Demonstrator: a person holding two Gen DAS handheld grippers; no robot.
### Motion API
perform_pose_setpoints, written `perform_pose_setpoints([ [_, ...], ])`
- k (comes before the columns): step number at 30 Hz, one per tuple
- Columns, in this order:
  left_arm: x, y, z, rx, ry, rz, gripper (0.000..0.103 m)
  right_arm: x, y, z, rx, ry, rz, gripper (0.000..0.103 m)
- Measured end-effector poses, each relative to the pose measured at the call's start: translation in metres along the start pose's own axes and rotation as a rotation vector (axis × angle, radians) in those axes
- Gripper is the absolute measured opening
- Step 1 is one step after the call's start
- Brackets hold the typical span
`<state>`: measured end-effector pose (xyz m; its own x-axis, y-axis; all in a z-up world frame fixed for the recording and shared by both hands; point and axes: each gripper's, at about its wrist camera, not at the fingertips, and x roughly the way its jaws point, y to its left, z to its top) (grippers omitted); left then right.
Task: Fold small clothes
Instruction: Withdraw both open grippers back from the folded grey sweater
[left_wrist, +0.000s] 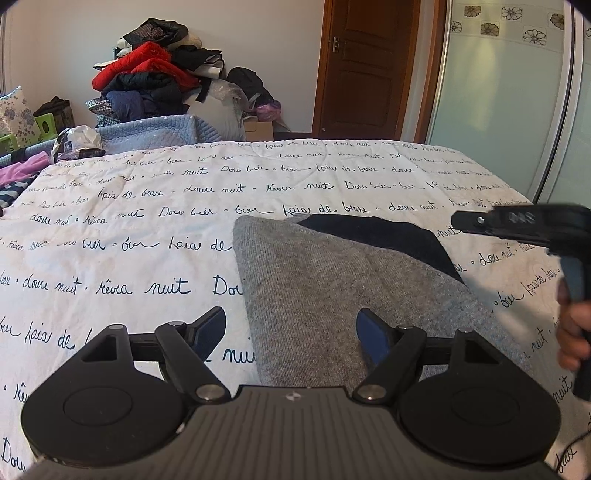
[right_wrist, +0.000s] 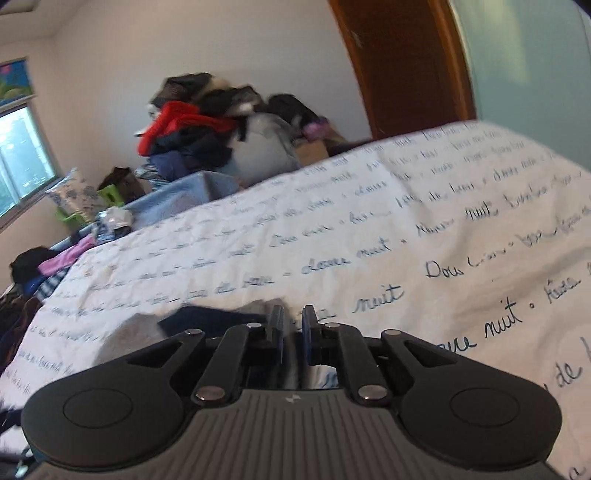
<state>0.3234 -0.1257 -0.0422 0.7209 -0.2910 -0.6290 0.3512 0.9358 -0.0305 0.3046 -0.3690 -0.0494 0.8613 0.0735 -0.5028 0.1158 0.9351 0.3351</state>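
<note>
My left tongs gape wide, holding nothing, low over the near edge of the grey garment, which lies part-folded on the bed. Right of the garment, my right tongs are nearly closed; I can't tell on what. Folds remain, I judge.

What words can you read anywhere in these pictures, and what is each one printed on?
"nuit": cursive script on the white bedspread, repeated across it.
"de": on the same bedspread, repeated.
"Dou...": also there, the word's ending unclear.
Other cursive words on the bedspread: too loose to read surely.
Small white mark on the left gripper: a logo, no letters.
Right gripper: same mark.
Grey garment: no text visible.
</note>
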Motion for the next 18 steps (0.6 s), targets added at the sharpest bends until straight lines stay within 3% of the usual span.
perform_pose_setpoints([
  [5, -0.003, 0.000, -0.003, -0.015, 0.005, 0.006, 0.077, -0.033, 0.030, -0.023, -0.147, 0.046, 0.198, 0.014],
  [6, -0.003, -0.001, -0.004, -0.014, 0.010, 0.010, 0.077, -0.032, 0.034, -0.026, -0.168, 0.076, 0.192, 0.017],
  [8, -0.005, -0.001, -0.007, -0.020, 0.019, 0.011, 0.077, -0.022, 0.037, -0.034, -0.218, 0.125, 0.070, 0.032],
  [10, -0.010, 0.000, -0.010, -0.022, 0.016, 0.002, 0.077, -0.018, 0.030, -0.040, -0.219, 0.126, -0.042, 0.037],
  [16, -0.025, 0.007, -0.024, -0.031, 0.025, 0.007, 0.077, -0.063, 0.023, -0.047, -0.154, 0.044, -0.045, 0.038],
  [18, -0.034, 0.010, -0.031, -0.041, 0.022, 0.005, 0.077, -0.080, 0.028, -0.052, -0.153, 0.030, -0.017, 0.043],
])
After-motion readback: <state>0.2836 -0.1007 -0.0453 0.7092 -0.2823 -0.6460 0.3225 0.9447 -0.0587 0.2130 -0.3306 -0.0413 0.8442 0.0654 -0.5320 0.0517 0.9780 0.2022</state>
